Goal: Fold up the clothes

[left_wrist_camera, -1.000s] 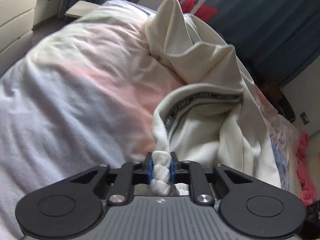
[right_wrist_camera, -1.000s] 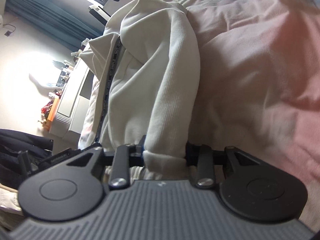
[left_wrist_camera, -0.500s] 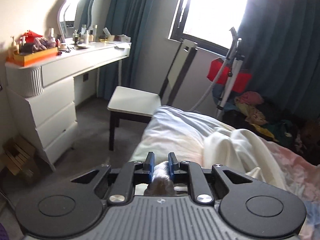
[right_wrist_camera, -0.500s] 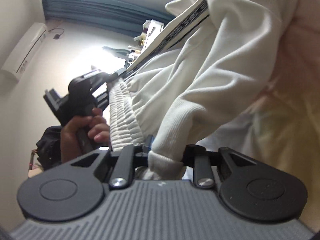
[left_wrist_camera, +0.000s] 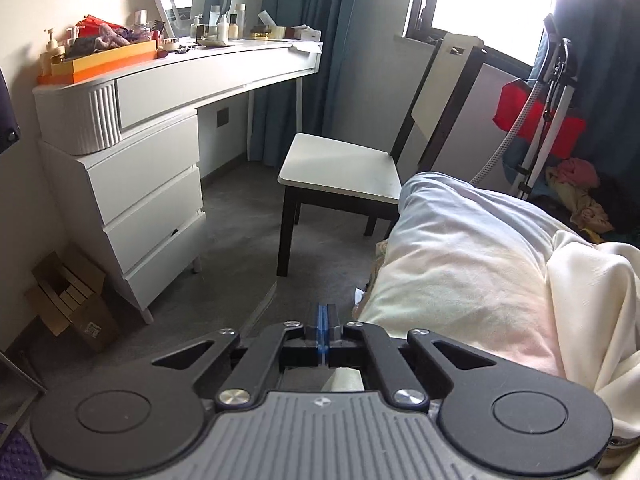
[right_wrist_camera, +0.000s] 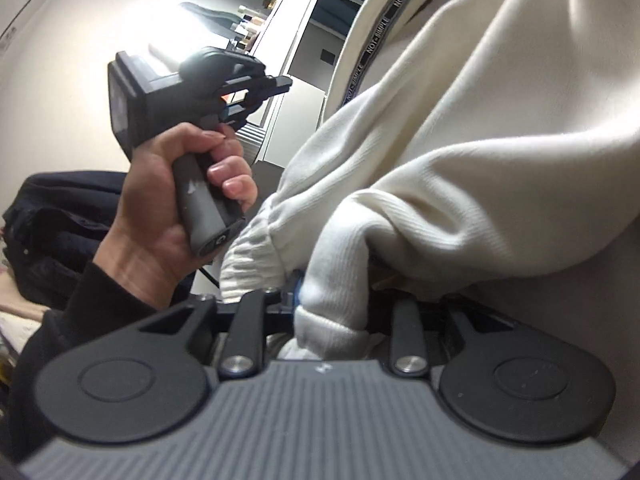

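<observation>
Sweatshirt (right_wrist_camera: 480, 152) hangs bunched over the bed (left_wrist_camera: 460, 248), its cuff between my right hand-held gripper's (right_wrist_camera: 332, 308) opening jaws. My left hand-held gripper (left_wrist_camera: 322, 328) is pinched fully together, nothing visibly held. I should regrip there, then spread it flat on the bed.

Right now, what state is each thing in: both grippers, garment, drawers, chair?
Left gripper: shut, nothing seen between its pads.
Right gripper: jaws opening, a ribbed end of the garment between them.
Garment: bunched, not folded.
Drawers: all shut.
Chair: upright, beside the bed.
</observation>
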The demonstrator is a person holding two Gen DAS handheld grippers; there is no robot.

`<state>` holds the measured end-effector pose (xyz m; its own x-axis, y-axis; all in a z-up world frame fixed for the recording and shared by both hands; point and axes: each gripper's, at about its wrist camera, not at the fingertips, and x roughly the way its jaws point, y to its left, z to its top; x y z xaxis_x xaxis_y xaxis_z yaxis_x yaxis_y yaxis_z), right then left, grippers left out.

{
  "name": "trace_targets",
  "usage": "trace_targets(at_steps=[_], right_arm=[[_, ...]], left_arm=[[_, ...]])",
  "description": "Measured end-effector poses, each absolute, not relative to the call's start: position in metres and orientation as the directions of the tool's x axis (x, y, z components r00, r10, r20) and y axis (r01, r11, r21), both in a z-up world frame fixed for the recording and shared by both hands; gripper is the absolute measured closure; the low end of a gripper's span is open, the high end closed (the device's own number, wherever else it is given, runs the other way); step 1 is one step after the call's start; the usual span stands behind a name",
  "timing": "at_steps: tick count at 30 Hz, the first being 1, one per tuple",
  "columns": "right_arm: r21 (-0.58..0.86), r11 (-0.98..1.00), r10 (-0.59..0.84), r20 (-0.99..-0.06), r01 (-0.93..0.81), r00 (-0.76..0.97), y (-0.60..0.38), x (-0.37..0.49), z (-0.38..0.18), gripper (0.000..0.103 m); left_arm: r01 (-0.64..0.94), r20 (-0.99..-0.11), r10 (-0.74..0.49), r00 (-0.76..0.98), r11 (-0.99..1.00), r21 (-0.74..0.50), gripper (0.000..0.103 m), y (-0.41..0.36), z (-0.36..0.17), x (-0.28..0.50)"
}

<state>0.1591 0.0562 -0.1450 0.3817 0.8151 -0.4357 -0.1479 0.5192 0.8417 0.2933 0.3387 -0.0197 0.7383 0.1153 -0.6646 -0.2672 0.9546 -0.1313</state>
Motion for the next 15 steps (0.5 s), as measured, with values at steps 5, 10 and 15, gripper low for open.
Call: trace_targets(at_steps=[5, 10, 15], right_arm=[[0.748, 0.630, 0.761, -0.540, -0.209, 0.361, 0.050, 0.144, -0.117, 0.063], [0.709, 0.651, 0.751, -0.550, -0.272, 0.365, 0.009, 0.122, -0.084, 0.030], [0.569, 0.750, 0.650, -0.543, -0.336, 0.531, -0.051, 0.080, -0.044, 0.013]], left_arm=[[-0.244, -0.619, 0.093, 0.780, 0.956, -0.164, 0.079, 0.306, 0.006, 0.244], [-0.167, -0.555, 0.088, 0.827, 0.981, -0.094, 0.043, 0.243, 0.049, 0.196], [-0.103, -0.505, 0.054, 0.861, 0.992, -0.068, 0.016, 0.176, 0.073, 0.135]])
